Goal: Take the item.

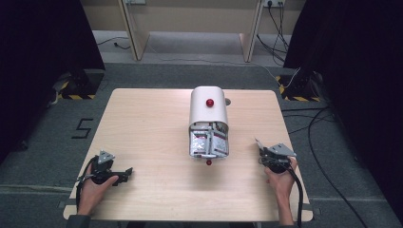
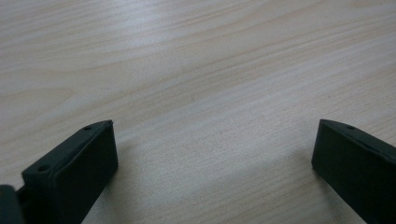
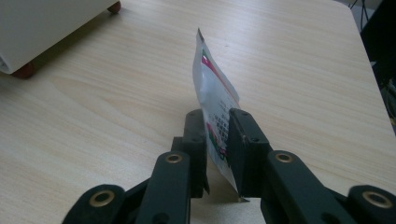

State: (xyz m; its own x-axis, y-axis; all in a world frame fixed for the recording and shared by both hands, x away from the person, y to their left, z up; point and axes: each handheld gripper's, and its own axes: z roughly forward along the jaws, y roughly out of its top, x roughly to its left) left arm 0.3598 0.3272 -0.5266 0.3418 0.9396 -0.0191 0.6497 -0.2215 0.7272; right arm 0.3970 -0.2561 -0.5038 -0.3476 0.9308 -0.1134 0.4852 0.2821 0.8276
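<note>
A white rounded container [image 1: 209, 114] with a red knob [image 1: 209, 102] lies on its side mid-table, and its open end, stuffed with several silver-and-red packets [image 1: 209, 142], faces me. My right gripper [image 3: 217, 114] rests on the table right of it [image 1: 266, 151]. One white packet [image 3: 212, 79] with red and green print stands on edge between its jaws. The jaws are slightly apart and the packet leans on the right one, so the pads do not press it. My left gripper [image 2: 215, 122] lies at the front left [image 1: 124, 173], wide open over bare wood.
The light wooden table [image 1: 147, 123] has its right edge close behind the right gripper. The container's white side [image 3: 42, 23] and its red feet [image 3: 23, 70] lie to the upper left in the right gripper view. Cables run across the floor on the right [image 1: 318, 123].
</note>
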